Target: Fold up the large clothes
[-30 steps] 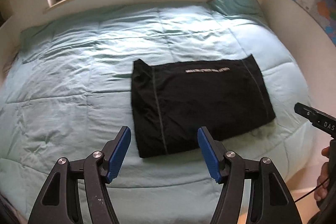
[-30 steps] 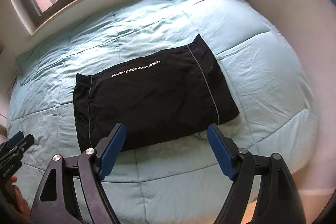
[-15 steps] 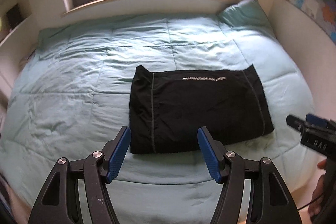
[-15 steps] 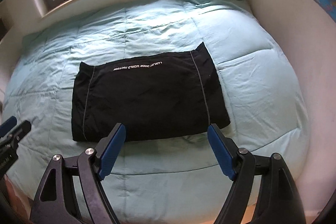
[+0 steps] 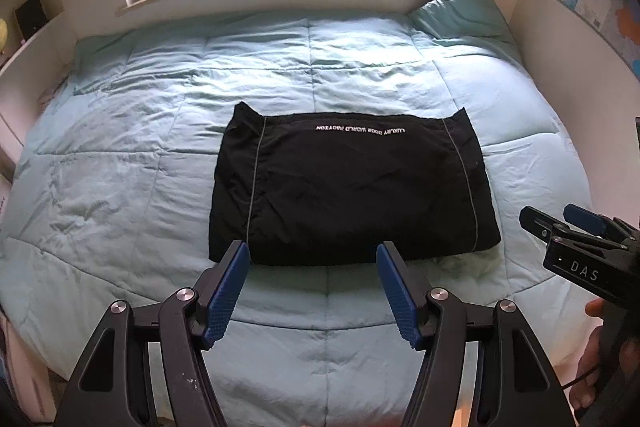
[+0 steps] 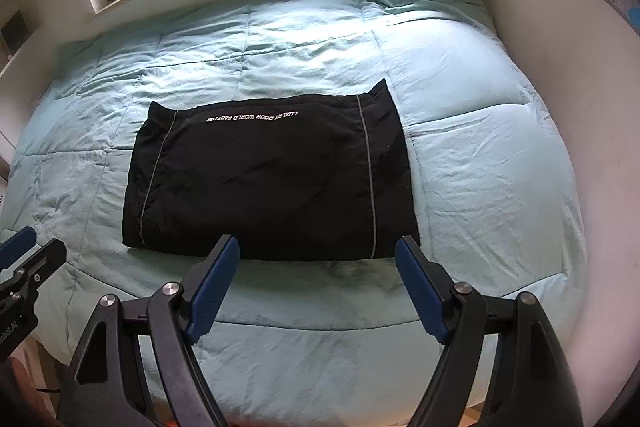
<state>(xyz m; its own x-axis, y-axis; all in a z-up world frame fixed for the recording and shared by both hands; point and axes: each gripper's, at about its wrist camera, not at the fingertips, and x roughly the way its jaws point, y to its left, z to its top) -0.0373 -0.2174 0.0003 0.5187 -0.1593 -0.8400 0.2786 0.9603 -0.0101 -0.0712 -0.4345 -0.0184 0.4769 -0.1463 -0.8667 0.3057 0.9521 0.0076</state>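
Both tongs (image 5: 312,287) (image 6: 316,283) gape empty; only left view shows a hand (image 5: 600,355)

The bed (image 5: 120,187) is covered with a light teal quilted comforter (image 5: 352,63), a little wrinkled. A black folded garment (image 5: 348,195) lies flat on the comforter, near the front edge, with white letters along its far side. A teal pillow (image 5: 464,15) rests in the far right corner
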